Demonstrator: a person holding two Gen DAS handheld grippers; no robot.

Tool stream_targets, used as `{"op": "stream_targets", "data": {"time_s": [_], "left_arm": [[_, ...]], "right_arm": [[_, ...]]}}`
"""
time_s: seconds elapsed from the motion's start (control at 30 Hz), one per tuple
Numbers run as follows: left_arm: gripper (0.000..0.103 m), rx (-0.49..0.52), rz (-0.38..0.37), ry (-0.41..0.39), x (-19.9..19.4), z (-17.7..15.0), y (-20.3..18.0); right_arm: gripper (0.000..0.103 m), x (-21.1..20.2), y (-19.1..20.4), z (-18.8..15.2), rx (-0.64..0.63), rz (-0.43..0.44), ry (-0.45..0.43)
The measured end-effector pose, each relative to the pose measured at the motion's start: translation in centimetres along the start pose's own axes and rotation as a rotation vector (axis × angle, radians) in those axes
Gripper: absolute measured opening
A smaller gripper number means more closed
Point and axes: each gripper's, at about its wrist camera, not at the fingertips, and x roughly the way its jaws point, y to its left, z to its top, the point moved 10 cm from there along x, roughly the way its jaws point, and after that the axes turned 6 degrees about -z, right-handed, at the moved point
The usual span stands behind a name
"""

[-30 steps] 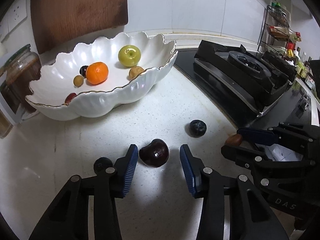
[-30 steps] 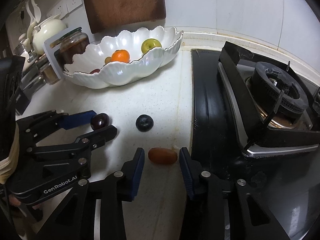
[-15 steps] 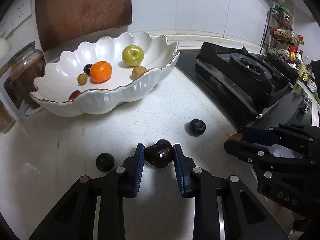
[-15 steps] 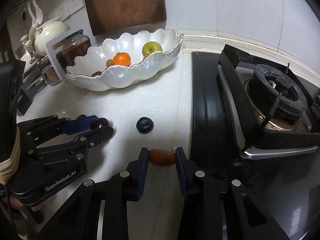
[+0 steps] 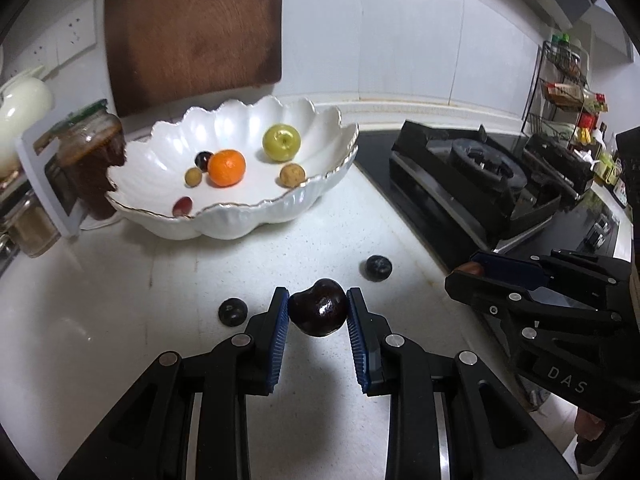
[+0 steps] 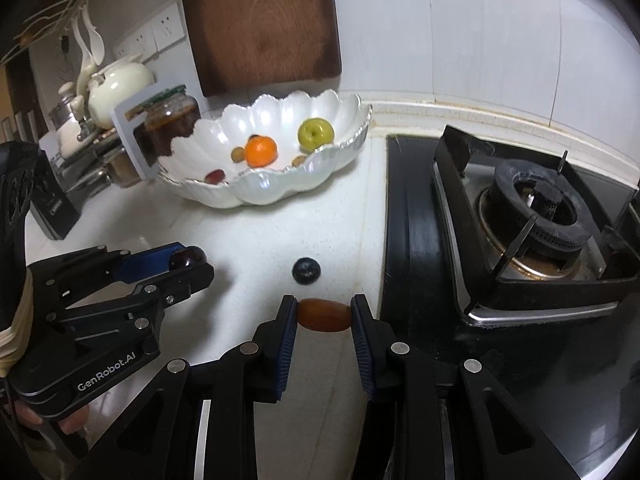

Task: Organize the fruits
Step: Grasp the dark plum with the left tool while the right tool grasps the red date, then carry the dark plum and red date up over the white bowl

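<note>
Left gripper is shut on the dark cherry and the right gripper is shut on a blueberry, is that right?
Not quite. The right gripper is shut on the brown oblong fruit; the blueberry lies loose on the counter, as the right wrist view shows. The left gripper does hold the dark cherry.

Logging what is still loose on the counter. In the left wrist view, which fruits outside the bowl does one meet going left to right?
Small dark round fruit → dark cherry between the jaws of the left gripper → blueberry → reddish-brown fruit held in the right gripper.
</note>
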Motion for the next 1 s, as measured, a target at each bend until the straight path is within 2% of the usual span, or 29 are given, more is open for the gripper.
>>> {"op": "stream_targets", "data": {"time_s": [1.0], "left_arm": [[0.029, -0.029, 0.067, -0.218, -9.7, 3.4, -0.9]], "right_arm": [[0.029, -8.7, 2.0, 5.3, -0.055, 0.037, -0.23]]}}
